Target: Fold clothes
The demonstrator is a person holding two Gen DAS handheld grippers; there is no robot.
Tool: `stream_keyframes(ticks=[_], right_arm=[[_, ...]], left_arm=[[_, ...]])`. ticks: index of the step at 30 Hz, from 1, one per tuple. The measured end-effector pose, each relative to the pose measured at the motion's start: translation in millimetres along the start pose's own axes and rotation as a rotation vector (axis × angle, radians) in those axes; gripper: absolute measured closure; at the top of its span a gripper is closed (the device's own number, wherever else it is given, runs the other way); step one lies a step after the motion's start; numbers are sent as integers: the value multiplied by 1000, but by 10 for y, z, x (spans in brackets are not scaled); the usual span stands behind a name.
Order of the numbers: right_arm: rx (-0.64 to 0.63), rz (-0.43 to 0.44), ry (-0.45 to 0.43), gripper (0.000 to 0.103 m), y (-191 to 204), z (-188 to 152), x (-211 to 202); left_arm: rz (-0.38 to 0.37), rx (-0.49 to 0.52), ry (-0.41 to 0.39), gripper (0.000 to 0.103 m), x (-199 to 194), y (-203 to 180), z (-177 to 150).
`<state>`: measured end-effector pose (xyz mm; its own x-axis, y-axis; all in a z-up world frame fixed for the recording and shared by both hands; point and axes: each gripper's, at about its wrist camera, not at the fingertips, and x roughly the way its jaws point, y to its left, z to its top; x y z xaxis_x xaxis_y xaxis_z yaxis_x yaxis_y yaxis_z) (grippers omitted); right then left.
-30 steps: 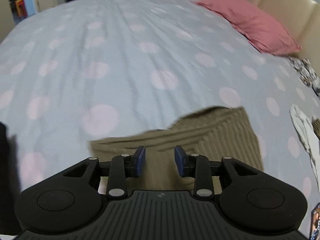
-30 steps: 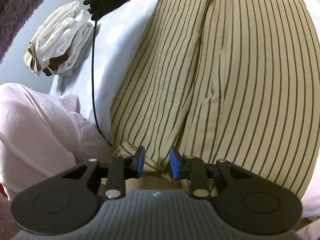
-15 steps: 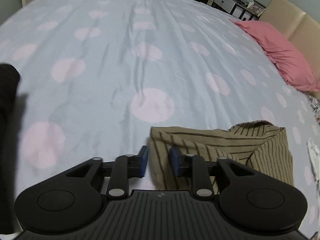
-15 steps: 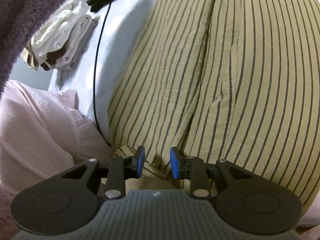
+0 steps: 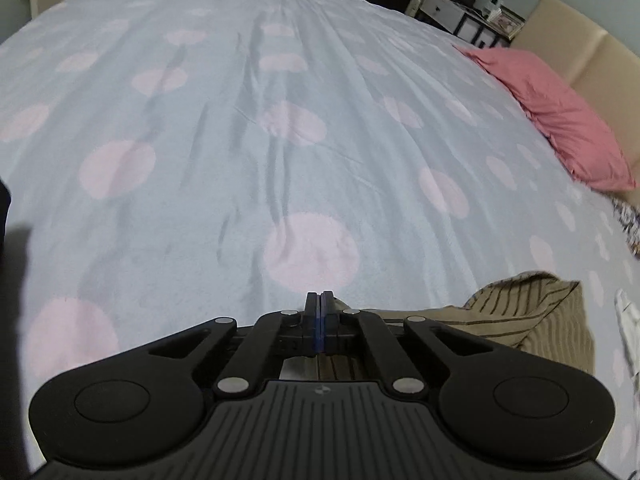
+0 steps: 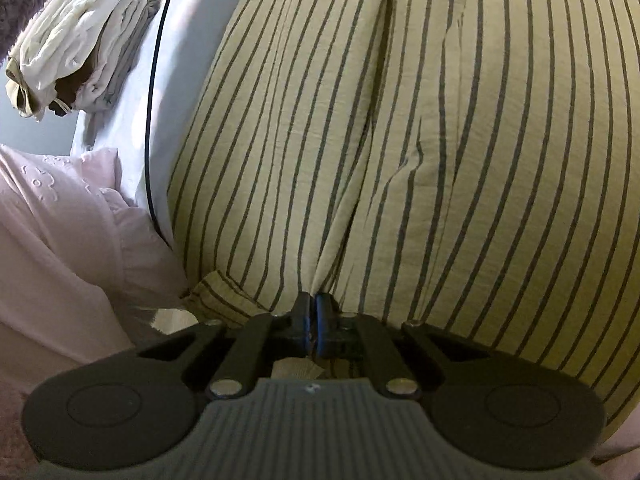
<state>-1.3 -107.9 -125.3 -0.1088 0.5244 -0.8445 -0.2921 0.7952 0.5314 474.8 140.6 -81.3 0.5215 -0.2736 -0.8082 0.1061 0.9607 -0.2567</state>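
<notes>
A bed (image 5: 224,128) under a pale blue cover with large pink dots fills the left wrist view from edge to edge, with a pink pillow (image 5: 560,116) at two o'clock against a beige padded headboard (image 5: 592,52) and a white drawer unit (image 5: 452,16) at one o'clock beyond the far edge. The olive striped garment (image 6: 420,128), tan cloth with thin dark lines, takes up most of the right wrist view, spreading from the centre out to three o'clock and creased down its middle; in the left wrist view the same garment lies bunched on the cover at four o'clock, its near edge running under the tool. A pale pink embroidered garment (image 6: 52,224) lies at eight o'clock in the right wrist view, just beside the striped cloth, and a bundle of rolled white and cream clothes (image 6: 76,40) sits at ten o'clock on white fabric crossed by a thin black cable (image 6: 154,92). The left gripper (image 5: 319,300), at six o'clock in its own view, has its jaws pressed fully together on the garment's near edge, which meets them from the right; how much cloth they hold cannot be told. The right gripper (image 6: 313,302), at six o'clock in its view, has its jaws drawn almost together, pinching a fold of the striped garment near its hem.
</notes>
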Motion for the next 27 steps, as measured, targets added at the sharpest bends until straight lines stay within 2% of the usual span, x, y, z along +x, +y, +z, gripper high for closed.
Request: stream_keyframes(ticks=[7,16,21,23,27], right_arm=[[1,-6,-5,99,-6,-27,-35],[-46,-49,-52,97,68,-150,-128],[-79,-70,-100,91,109,-305,-228],[-90,-70,-119,79,127,-369,-266],[-105,-78,-163,76,128,-487,-328]], left_arm=[[14,-62,-82,103,-114,61,59],[-4,14,-87,103,-674,-157,-64],[7,53,-45,103,-1119,-299,-428],[11,71,-21,103,-1322,-371,-646],[-1,79,21,103,-1729,-500,-1163]])
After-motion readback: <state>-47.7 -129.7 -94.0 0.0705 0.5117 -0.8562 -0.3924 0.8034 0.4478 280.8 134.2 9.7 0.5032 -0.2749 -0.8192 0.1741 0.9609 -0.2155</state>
